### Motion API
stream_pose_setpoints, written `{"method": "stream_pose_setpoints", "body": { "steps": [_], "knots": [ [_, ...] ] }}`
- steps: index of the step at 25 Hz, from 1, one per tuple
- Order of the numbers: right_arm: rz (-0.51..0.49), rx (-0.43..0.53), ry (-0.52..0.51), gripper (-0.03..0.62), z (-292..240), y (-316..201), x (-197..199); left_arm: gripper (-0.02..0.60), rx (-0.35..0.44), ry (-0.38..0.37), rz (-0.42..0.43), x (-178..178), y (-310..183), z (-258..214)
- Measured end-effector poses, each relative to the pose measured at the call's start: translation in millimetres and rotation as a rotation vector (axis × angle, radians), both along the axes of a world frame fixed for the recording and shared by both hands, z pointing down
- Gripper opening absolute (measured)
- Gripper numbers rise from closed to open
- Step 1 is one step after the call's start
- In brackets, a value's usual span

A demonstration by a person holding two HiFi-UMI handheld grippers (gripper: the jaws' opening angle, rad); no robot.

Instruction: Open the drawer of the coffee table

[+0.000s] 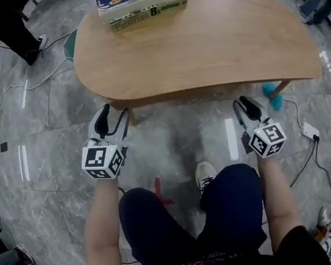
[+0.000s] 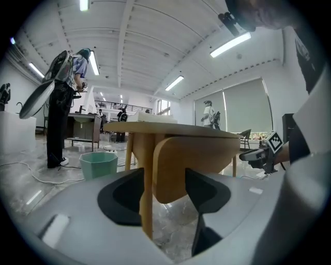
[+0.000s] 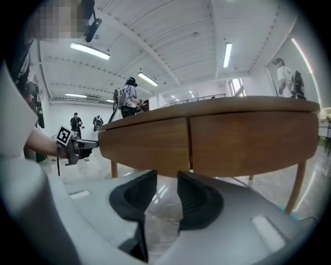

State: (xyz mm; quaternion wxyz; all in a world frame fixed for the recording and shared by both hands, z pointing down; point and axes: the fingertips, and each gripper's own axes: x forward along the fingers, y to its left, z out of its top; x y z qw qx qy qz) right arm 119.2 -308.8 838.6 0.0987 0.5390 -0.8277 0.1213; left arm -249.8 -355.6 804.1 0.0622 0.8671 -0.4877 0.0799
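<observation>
Below the near edge of the coffee table [image 1: 203, 44], both grippers hang over the grey stone floor [image 1: 172, 140], the left gripper [image 1: 114, 117] under the left corner and the right gripper [image 1: 245, 105] under the right one, well apart. Between them the floor is free; the person's knees and one shoe [image 1: 205, 174] are just behind. Cables [image 1: 308, 162] lie on the floor at the right side, and a mint green bin [image 2: 98, 164] stands beyond the table at the left. The table has a rounded top of light wood, with books [image 1: 141, 3] stacked at its far edge. Under the top, the right gripper view shows two plain wooden drawer fronts [image 3: 150, 142], divided by a thin vertical seam [image 3: 190, 142]; both sit flush and closed, and I can see no handle. The right gripper's jaws stand apart with nothing between them; the seam is just above their gap, and the fronts do not touch the pads. The left gripper's jaws are wide apart and grip nothing; a slim table leg [image 2: 147, 191] and a rounded wooden side panel [image 2: 178, 165] show through their gap, farther away and not touching.
</observation>
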Motion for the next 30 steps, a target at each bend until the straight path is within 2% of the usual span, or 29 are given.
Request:
{"method": "stream_pose_setpoints", "body": {
  "steps": [5, 13, 30],
  "knots": [
    [-0.005, -0.009, 0.01, 0.151, -2.8, -10.0, 8.9, 0.279, -0.005, 0.008, 0.031, 8.5, -7.1, -5.3],
    [0.0, -0.015, -0.019, 0.196, -6.8, -36.5, 20.3, 0.285, -0.005, -0.021, 0.076, 25.5, -9.3, -3.8],
    [-0.028, -0.027, -0.021, 0.196, -7.5, -31.9, 3.6, 0.284, -0.035, 0.016, 0.056, 28.3, -6.5, -4.0]
  ]
}}
